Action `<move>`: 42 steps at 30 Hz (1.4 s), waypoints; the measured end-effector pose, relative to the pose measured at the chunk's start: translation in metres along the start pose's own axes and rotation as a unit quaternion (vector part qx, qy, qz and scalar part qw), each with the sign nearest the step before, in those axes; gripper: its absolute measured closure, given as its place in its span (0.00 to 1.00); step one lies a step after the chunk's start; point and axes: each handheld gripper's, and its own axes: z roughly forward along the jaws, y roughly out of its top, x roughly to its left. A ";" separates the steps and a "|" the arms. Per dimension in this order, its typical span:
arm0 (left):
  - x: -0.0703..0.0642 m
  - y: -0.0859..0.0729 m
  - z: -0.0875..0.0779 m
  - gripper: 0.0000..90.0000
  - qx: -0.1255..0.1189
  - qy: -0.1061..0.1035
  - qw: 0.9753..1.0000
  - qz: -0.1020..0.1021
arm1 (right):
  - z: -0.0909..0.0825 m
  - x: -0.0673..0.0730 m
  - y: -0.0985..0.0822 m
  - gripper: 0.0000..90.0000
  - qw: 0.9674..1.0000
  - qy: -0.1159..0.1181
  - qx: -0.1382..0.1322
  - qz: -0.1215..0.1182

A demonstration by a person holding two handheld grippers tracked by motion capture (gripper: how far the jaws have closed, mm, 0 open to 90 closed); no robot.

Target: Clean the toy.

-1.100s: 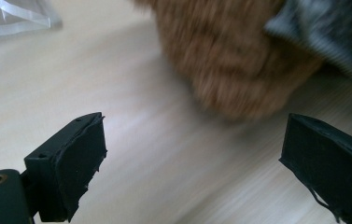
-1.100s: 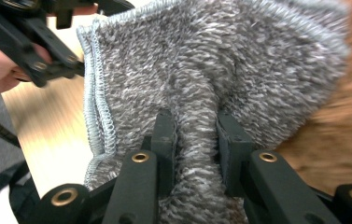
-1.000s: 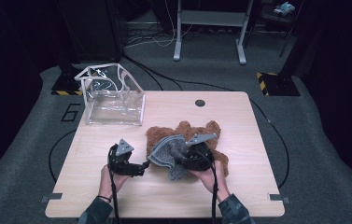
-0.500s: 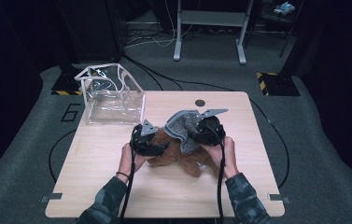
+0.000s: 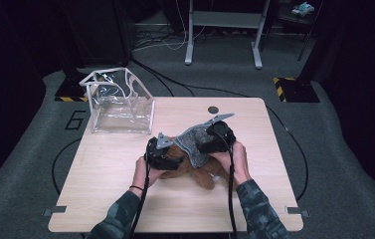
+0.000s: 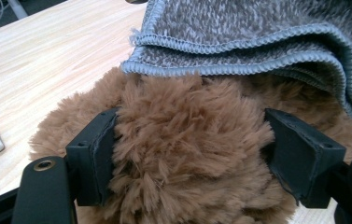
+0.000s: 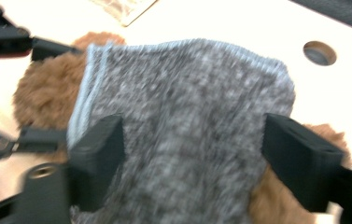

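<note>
The step in hand looked like dressing or covering the fluffy brown plush toy [image 5: 195, 172] with the grey knitted cloth with a pale blue stitched edge [image 5: 192, 144] — the toy lay near the middle of the pale wooden bench [image 5: 100, 199], and the cloth was draped over its upper part. The left hand-held gripper [image 6: 190, 158] had its jaws pressed into a rounded tuft of the brown fur, pinching it on both sides, so the toy seemed steadied there. The right hand-held gripper [image 7: 192, 163] stood with its jaws spread, having just been opening; the grey cloth lay between them, but the blurred right gripper view did not show the pads pressing on it, so the cloth seemed to have been let go onto the toy. By my judgement the next move called for taking a fresh hold of the cloth's edge and drawing it farther over the fur, while the left grip kept the toy from sliding. A clear plastic bag with white trim [image 5: 120, 107] stood on the far left corner of the bench, well apart from the work, and a round hole [image 5: 213, 109] sat in the bench top beyond the toy — neither stood in the way.
</note>
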 end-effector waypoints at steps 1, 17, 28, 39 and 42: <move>-0.001 -0.001 0.002 0.26 -0.002 0.000 1.000 -0.004 | 0.003 -0.002 0.004 0.36 1.000 -0.002 0.002 -0.006; -0.005 -0.007 0.005 0.26 -0.008 0.009 1.000 -0.004 | 0.060 0.006 0.024 0.84 0.999 0.026 0.037 -0.011; -0.005 -0.009 0.004 0.26 -0.007 0.009 1.000 -0.003 | 0.051 -0.012 0.017 0.85 0.999 -0.010 0.052 -0.009; -0.005 -0.009 0.005 0.26 -0.009 0.007 1.000 -0.007 | 0.035 -0.042 0.003 0.85 0.998 -0.036 0.048 0.026; -0.005 -0.009 0.005 0.26 -0.008 0.007 1.000 -0.008 | 0.032 -0.048 -0.001 0.85 0.998 -0.038 0.046 0.031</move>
